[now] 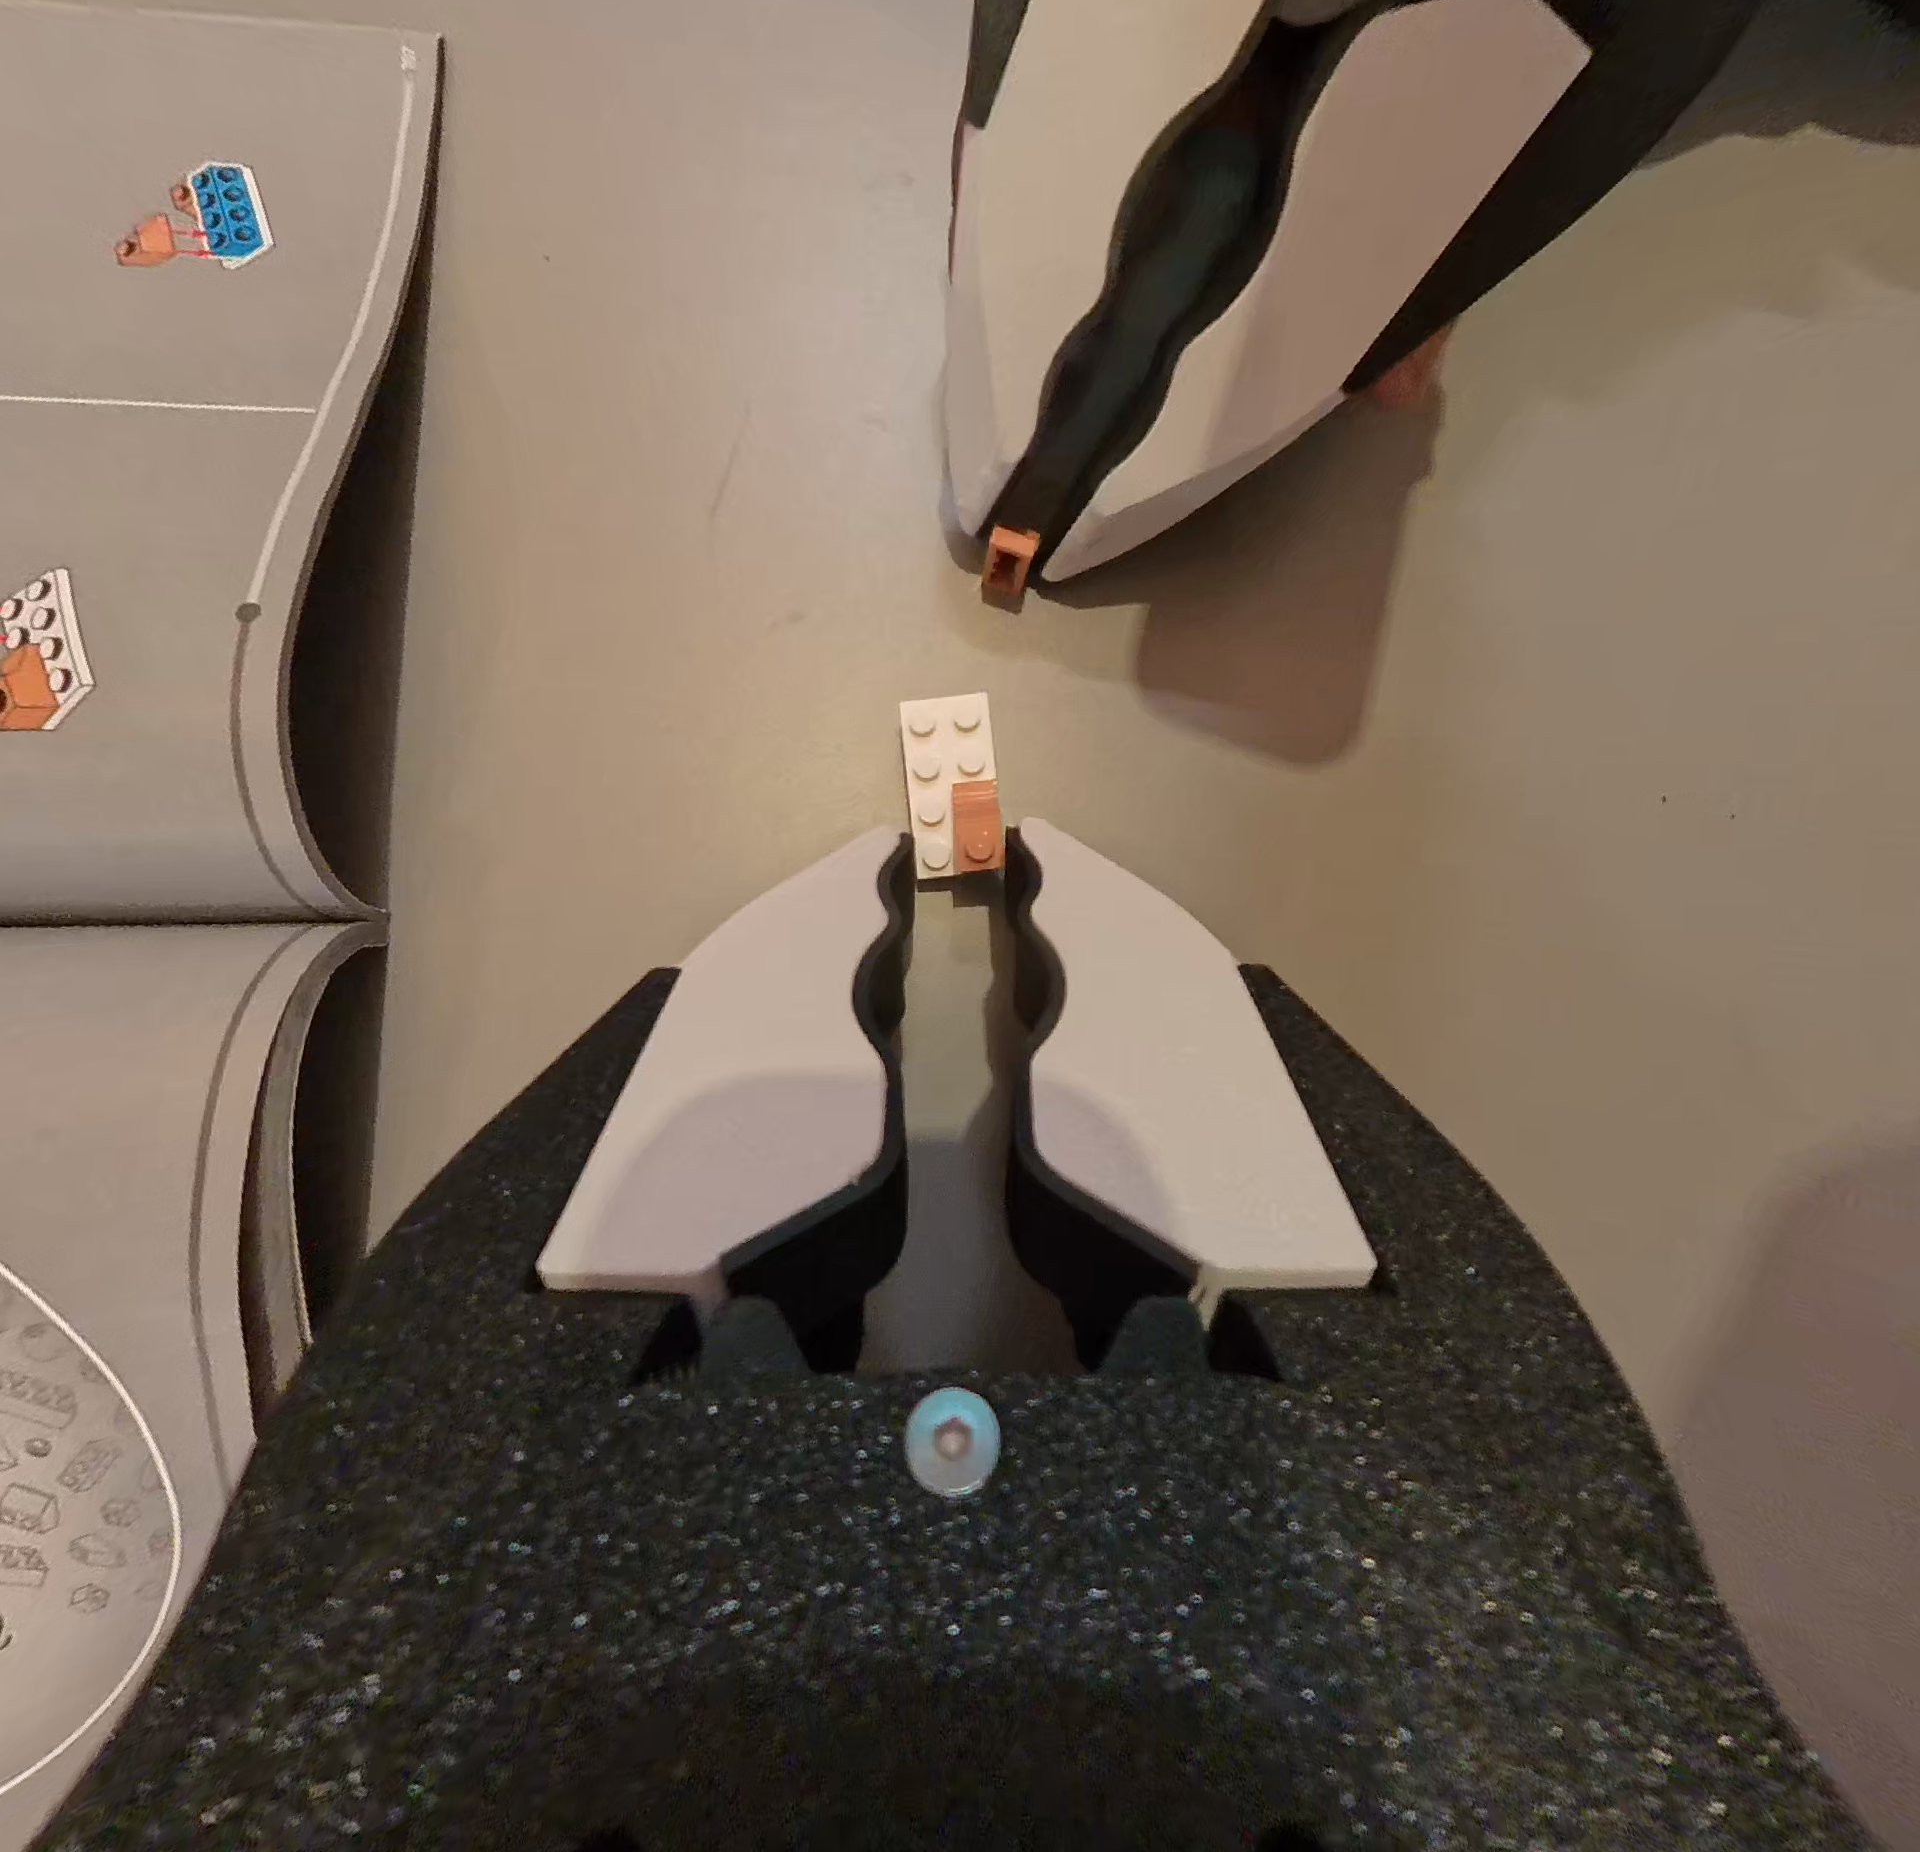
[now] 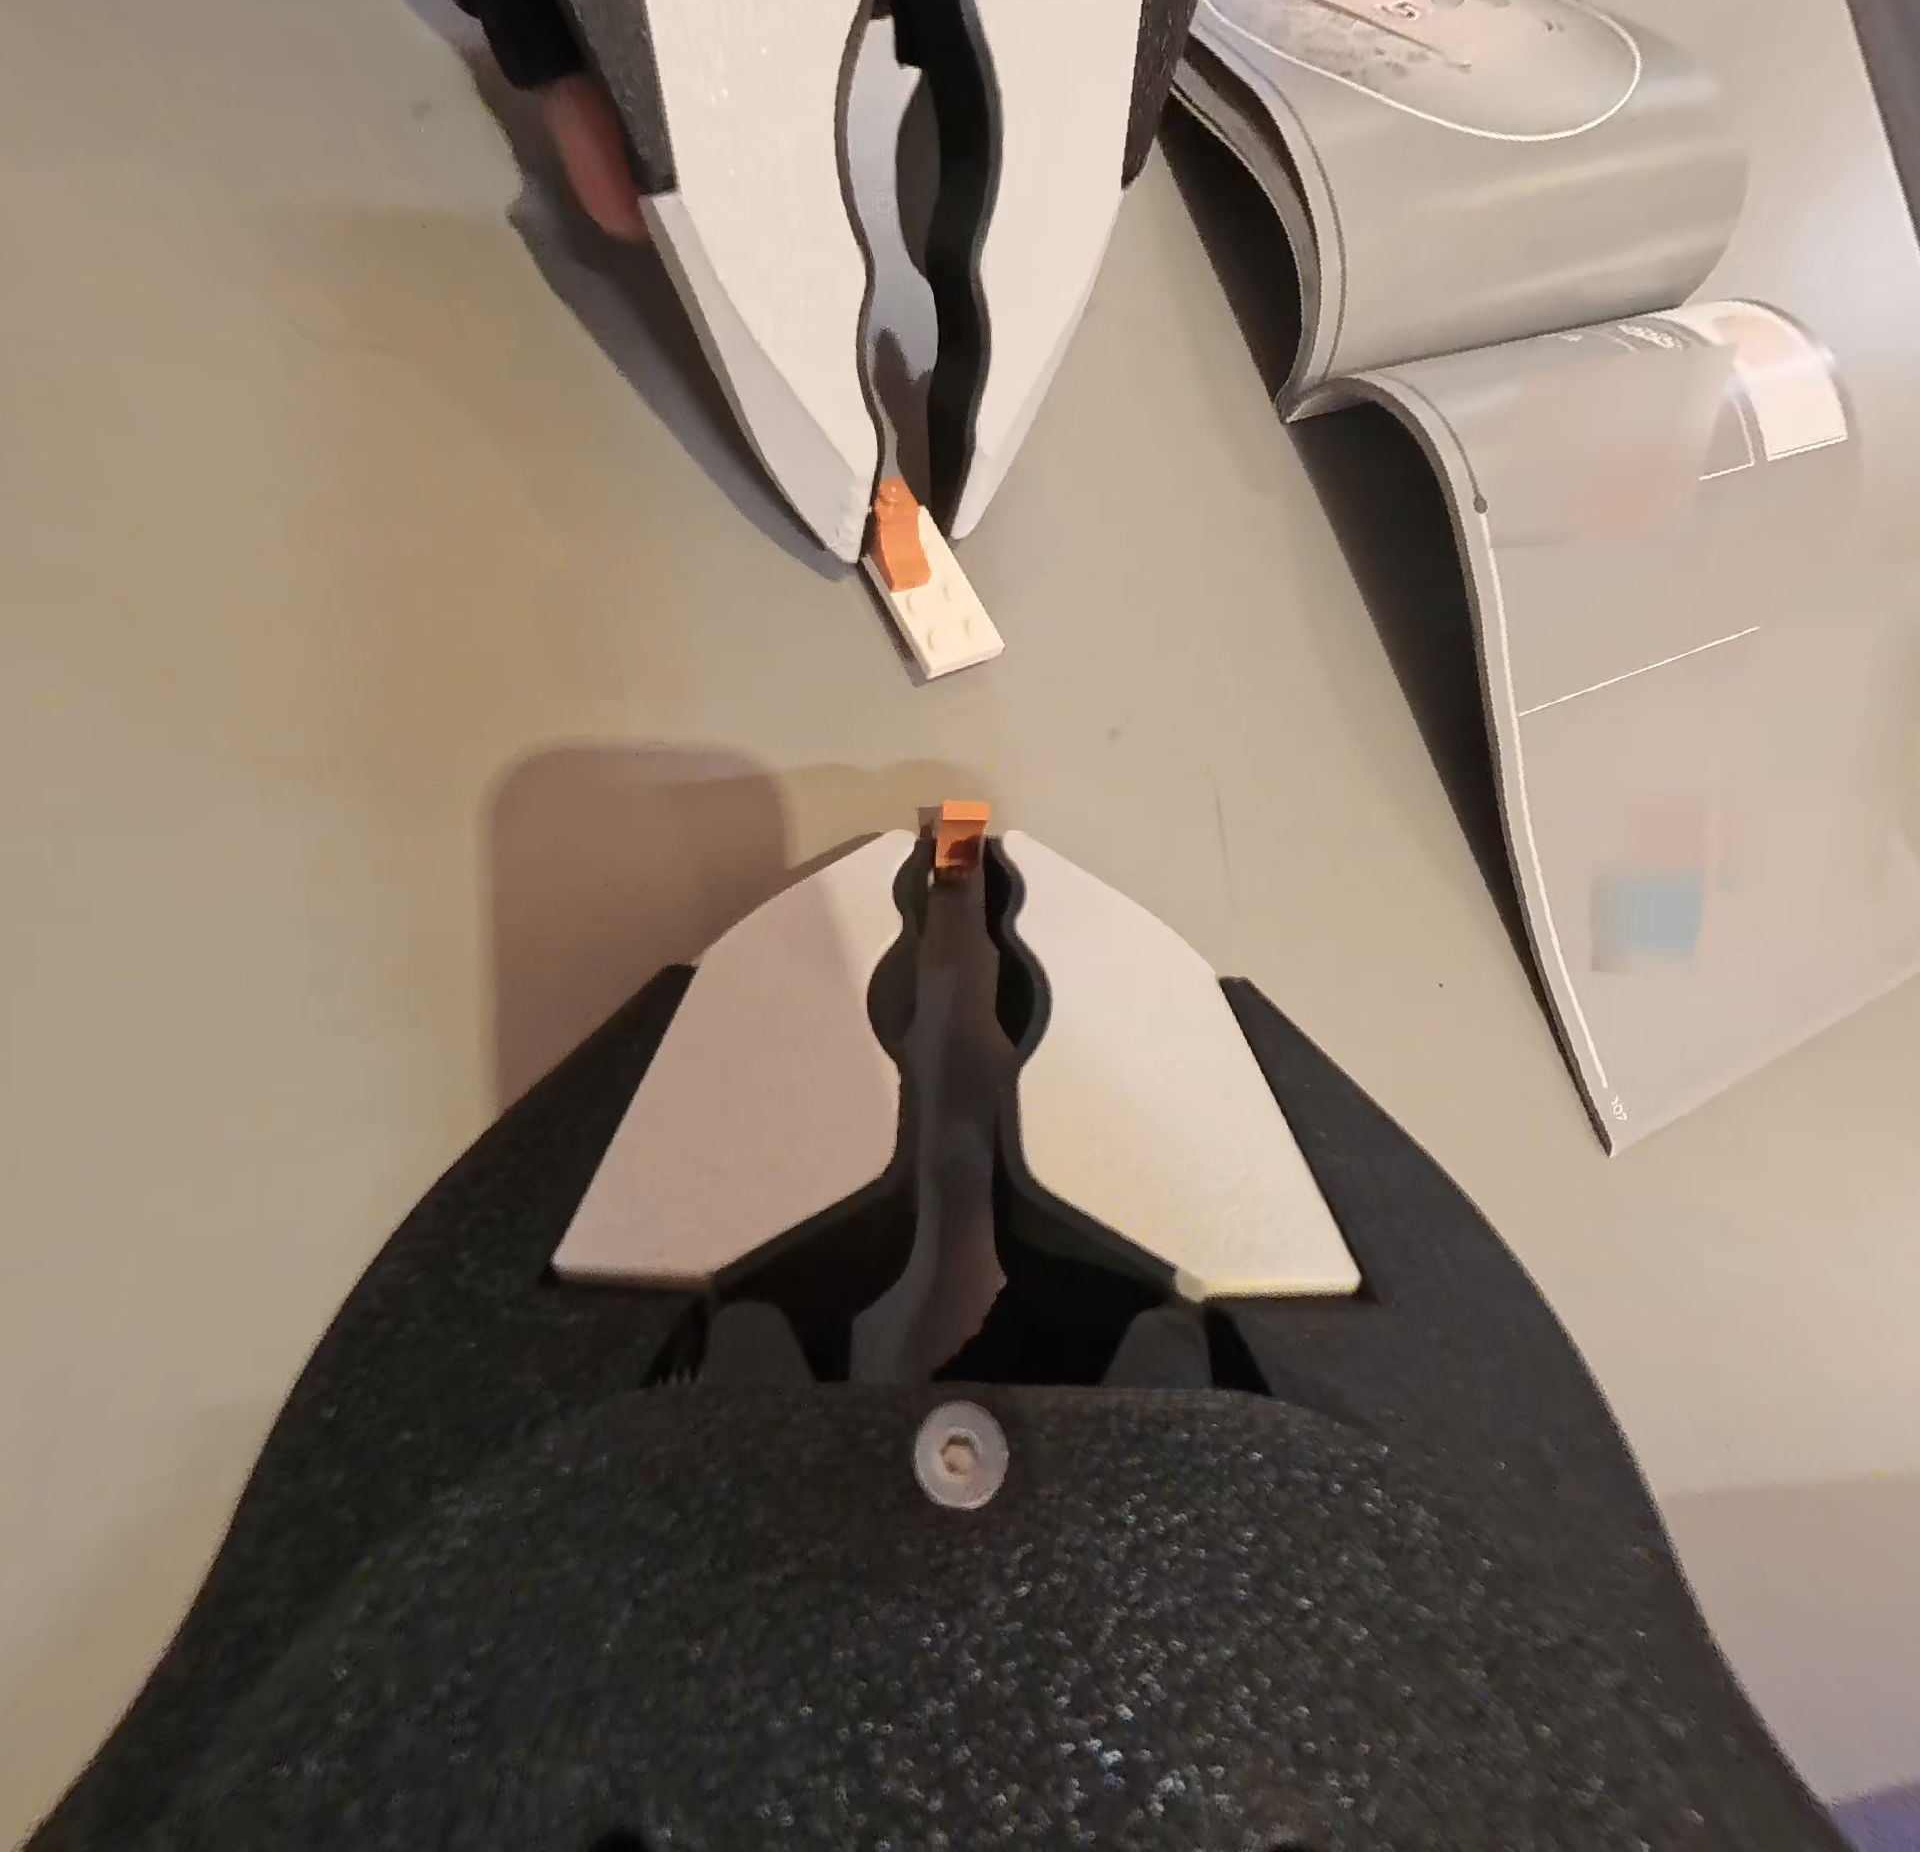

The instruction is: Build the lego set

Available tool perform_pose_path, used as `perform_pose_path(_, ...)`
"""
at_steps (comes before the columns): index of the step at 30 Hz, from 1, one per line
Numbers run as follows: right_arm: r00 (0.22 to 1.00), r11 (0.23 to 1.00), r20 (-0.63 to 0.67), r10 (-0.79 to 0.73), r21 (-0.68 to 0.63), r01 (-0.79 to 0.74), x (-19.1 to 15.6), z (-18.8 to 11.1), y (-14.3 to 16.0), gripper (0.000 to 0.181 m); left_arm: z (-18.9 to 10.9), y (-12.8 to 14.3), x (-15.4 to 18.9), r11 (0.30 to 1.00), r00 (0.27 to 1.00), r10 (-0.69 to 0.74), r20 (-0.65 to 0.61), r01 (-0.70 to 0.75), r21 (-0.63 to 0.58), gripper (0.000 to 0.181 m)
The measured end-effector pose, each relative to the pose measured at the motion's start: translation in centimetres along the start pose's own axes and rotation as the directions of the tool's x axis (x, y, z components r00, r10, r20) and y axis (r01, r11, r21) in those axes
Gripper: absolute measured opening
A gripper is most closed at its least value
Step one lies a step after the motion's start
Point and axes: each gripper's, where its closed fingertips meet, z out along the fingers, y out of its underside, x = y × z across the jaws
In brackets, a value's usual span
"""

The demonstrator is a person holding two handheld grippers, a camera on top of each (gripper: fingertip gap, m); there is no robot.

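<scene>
**Two grippers, one piece each**

White plate [image 1: 945,784], orange piece [image 1: 977,828] seated on it, is pinched at its near end by left gripper [image 1: 961,852]. Loose orange brick [image 2: 958,838] is clamped in right gripper [image 2: 956,844] tips, opposite, apart. Open booklet [image 1: 197,472] is lying on the table [image 1: 644,368].

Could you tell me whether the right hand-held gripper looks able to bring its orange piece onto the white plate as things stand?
Probably yes: bare table separates the right hand-held gripper and orange piece from the white plate.

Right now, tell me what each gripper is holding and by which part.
Left gripper clamps the white plate by its near end, beside the orange piece mounted there. Right gripper pinches a small orange brick by its sides.
</scene>
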Motion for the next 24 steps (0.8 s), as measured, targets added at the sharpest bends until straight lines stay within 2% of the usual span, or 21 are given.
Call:
perform_pose_path(10, 1.0, 1.0, 0.015, -0.015, -0.026, 0.016, 0.2, 0.0, -0.3, 0.018, -0.1, -0.1, 0.3, 1.0, 1.0, 0.015, -0.003, -0.015, -0.003, 0.016)
perform_pose_path(18, 0.999, 1.0, 0.05, -0.008, 0.021, 0.007, -0.1, -1.2, -1.0, 0.015, -0.3, -0.3, 0.4, 1.0, 1.0, 0.017, -0.001, -0.017, 0.004, 0.016)
perform_pose_path(24, 0.997, 1.0, 0.075, -0.011, 0.013, 0.011, -0.8, -0.2, -1.5, 0.014, -0.5, -0.3, 0.3, 1.0, 1.0, 0.012, 0.0, -0.012, 0.001, 0.016)
